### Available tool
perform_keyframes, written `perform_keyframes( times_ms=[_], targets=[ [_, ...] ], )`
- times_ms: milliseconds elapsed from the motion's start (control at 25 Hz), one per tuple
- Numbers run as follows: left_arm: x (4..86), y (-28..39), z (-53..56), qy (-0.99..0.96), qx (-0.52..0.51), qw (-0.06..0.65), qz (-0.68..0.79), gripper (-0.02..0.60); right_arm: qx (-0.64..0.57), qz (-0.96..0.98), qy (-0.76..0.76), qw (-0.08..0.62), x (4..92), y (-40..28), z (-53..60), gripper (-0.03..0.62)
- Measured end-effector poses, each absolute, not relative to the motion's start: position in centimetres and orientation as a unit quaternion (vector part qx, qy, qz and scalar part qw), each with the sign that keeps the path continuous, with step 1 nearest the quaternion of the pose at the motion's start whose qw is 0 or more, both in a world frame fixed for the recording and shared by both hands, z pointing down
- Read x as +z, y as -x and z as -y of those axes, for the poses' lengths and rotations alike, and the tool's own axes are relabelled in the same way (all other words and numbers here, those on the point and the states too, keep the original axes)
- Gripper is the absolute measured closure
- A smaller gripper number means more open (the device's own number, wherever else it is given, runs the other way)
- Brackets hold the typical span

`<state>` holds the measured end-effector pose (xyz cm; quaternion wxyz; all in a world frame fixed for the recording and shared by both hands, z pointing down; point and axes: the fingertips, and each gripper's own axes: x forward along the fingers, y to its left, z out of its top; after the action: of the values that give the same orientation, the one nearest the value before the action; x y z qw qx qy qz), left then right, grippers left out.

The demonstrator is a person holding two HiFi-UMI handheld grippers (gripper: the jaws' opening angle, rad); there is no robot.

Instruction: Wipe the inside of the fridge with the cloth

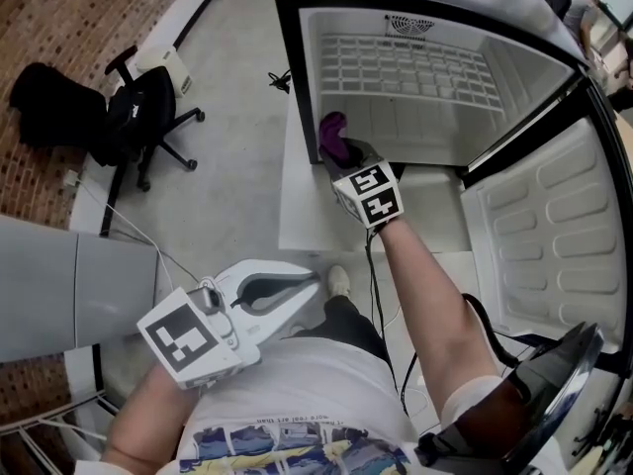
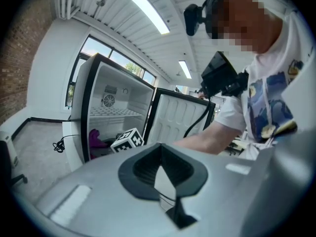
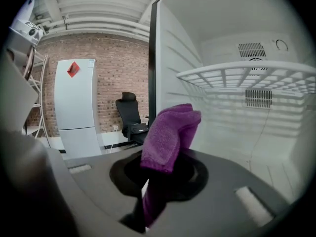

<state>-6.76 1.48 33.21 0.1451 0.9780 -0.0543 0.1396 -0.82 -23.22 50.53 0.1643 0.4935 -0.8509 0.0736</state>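
The white fridge (image 1: 297, 77) stands open, its door (image 1: 554, 236) swung out to the right. A purple cloth (image 3: 170, 135) is clamped in my right gripper (image 1: 341, 154), which sits at the fridge's lower left opening, just inside the left wall (image 3: 175, 78). The cloth (image 1: 334, 137) bunches up ahead of the jaws, under the wire shelf (image 3: 247, 78). My left gripper (image 1: 297, 290) hangs low near the person's waist, away from the fridge, jaws together and holding nothing. From the left gripper view the fridge (image 2: 106, 117) and the right gripper's marker cube (image 2: 127, 139) show beyond.
A black office chair (image 1: 134, 117) stands on the floor at left, with a cable (image 1: 129, 231) trailing near it. A grey cabinet (image 1: 69, 285) is at the lower left. A second white fridge (image 3: 76, 107) stands by a brick wall.
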Motion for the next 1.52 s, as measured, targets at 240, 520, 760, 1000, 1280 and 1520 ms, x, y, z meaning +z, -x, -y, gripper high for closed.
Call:
perform_keyframes(
  times_ms=[240,520,760,1000,1280,1520],
  targets=[
    [33.8,7.7,-2.7,-0.977,0.143,0.150,0.046,0.575,0.082,0.853,-0.488,0.167,50.6,2.0,20.6,0.540],
    [34.0,7.3,-3.1,-0.978,0.138,0.152,0.027,0.575,0.088,0.823,-0.539,0.154,50.0,-2.0,19.3,0.540],
    [33.8,5.6,-2.4,-0.980,0.134,0.150,0.005,0.575,0.081,0.763,-0.619,0.170,49.4,-10.3,19.9,0.540],
    [33.5,3.3,-0.6,-0.981,0.130,0.146,-0.002,0.575,0.079,0.699,-0.686,0.187,48.8,-18.5,21.7,0.540],
    [33.3,1.0,2.0,-0.982,0.130,0.139,0.003,0.575,0.072,0.645,-0.731,0.210,48.7,-24.6,24.8,0.540],
    [33.3,-0.3,4.1,-0.981,0.135,0.139,0.010,0.575,0.081,0.628,-0.742,0.222,49.6,-27.8,27.3,0.540]
  ],
)
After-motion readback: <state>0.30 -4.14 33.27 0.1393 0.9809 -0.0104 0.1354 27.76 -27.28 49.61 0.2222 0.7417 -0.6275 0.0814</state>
